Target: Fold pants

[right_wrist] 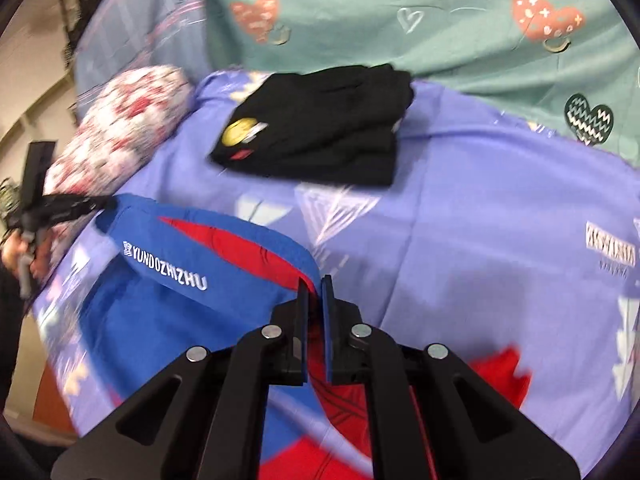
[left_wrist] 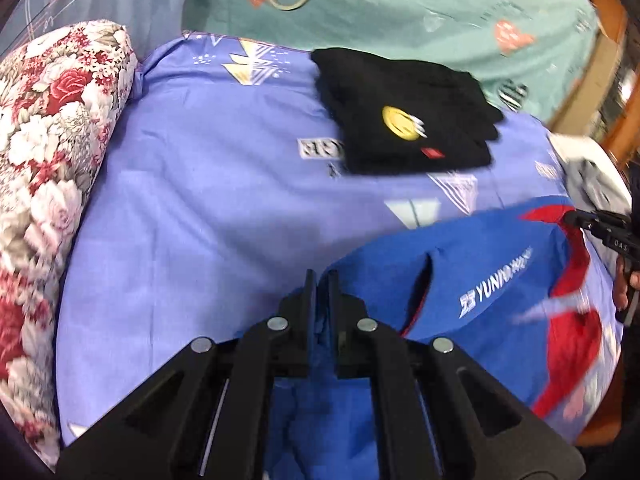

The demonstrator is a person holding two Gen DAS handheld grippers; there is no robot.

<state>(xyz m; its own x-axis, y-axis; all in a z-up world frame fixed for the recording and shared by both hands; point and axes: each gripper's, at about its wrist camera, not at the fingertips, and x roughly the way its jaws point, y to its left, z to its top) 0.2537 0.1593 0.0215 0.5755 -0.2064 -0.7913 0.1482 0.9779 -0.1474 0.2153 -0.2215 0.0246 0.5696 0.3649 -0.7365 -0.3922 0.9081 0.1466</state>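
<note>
Blue and red pants with white lettering lie on the periwinkle bed sheet. My left gripper is shut on the blue fabric at one end of the pants. In the right wrist view my right gripper is shut on the pants at the red-lined edge. The right gripper also shows in the left wrist view at the far right, and the left gripper shows in the right wrist view at the far left. The pants hang stretched between the two.
A folded black garment with a yellow patch lies further back on the sheet, also in the right wrist view. A floral pillow lies at the left. A green patterned blanket is behind. A white-grey garment sits at the right edge.
</note>
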